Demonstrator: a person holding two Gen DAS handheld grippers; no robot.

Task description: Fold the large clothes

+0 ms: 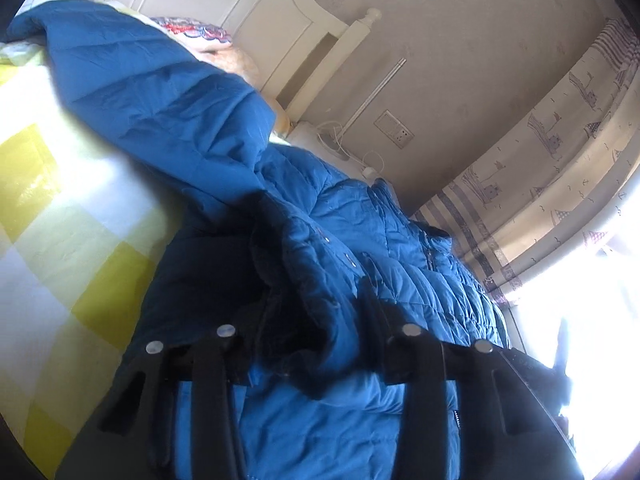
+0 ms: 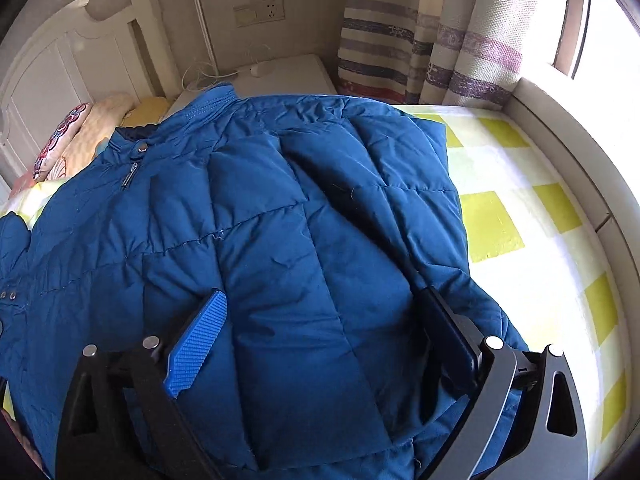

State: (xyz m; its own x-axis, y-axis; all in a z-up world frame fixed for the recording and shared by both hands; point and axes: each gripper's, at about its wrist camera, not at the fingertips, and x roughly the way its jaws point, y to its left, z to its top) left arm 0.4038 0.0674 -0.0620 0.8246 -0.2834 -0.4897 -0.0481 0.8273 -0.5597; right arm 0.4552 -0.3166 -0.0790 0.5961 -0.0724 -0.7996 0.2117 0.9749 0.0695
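A large blue quilted jacket [image 2: 280, 220] lies on the bed, collar and zipper toward the headboard. In the right wrist view my right gripper [image 2: 324, 304] is open, its blue-padded fingers [image 2: 200, 336] resting on a folded-over panel of the jacket with nothing between them. In the left wrist view the jacket [image 1: 352, 240] fills the middle, and my left gripper [image 1: 308, 300] has a bunched dark-lined fold of the jacket between its fingers, lifted off the bed. The fingertips are hidden in the cloth.
The bed has a yellow and white checked sheet [image 2: 520, 220]. A white headboard [image 2: 80, 56], pillows [image 2: 88, 132], a bedside cabinet [image 2: 280, 76] with cables, striped curtains [image 2: 440, 40] and a bright window [image 2: 608, 32] surround it.
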